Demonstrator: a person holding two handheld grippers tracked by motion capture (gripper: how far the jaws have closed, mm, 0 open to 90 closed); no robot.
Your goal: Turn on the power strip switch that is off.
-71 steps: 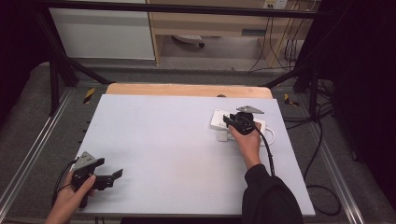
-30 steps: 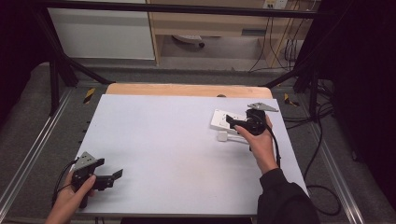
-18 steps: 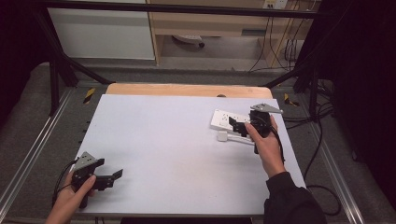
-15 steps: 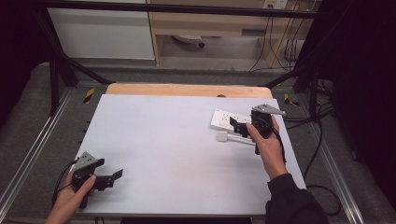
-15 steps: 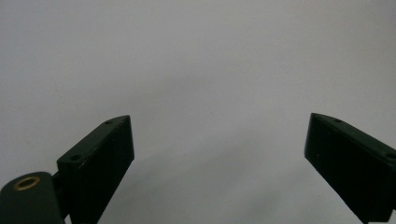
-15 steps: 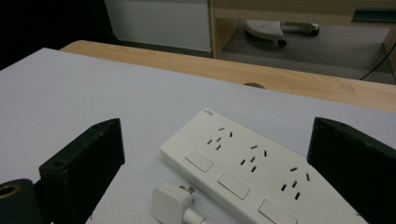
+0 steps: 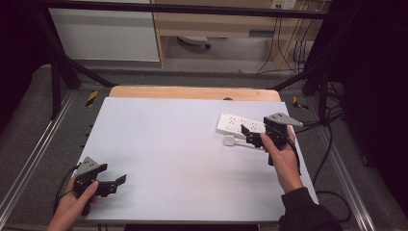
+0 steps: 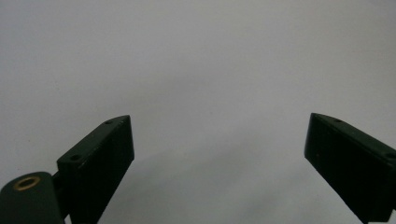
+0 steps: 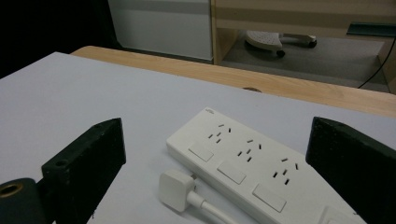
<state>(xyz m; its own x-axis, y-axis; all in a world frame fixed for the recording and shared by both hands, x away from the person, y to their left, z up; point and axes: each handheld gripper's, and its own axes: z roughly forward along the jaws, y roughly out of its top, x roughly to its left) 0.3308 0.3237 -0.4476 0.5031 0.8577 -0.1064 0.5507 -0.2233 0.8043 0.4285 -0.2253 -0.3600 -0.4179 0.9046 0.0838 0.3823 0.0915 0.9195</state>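
Right gripper (image 7: 249, 137) jaws spread, empty, just beside strip (image 7: 239, 124) and plug (image 7: 229, 140). Left gripper (image 7: 115, 183) jaws spread, empty, over bare tabletop (image 7: 173, 154).

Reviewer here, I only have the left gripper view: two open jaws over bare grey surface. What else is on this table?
Observer: A white power strip lies at the table's far right, with a white plug beside it.
Reviewer: Is the plug in a socket?
Observer: No. In the right gripper view it lies on the table next to the strip, prongs out, cord trailing off.
Reviewer: Where is the right gripper?
Observer: The right gripper is at the strip, jaws wide open, holding nothing.
Reviewer: And mine?
Observer: The left gripper sits at the near left corner.
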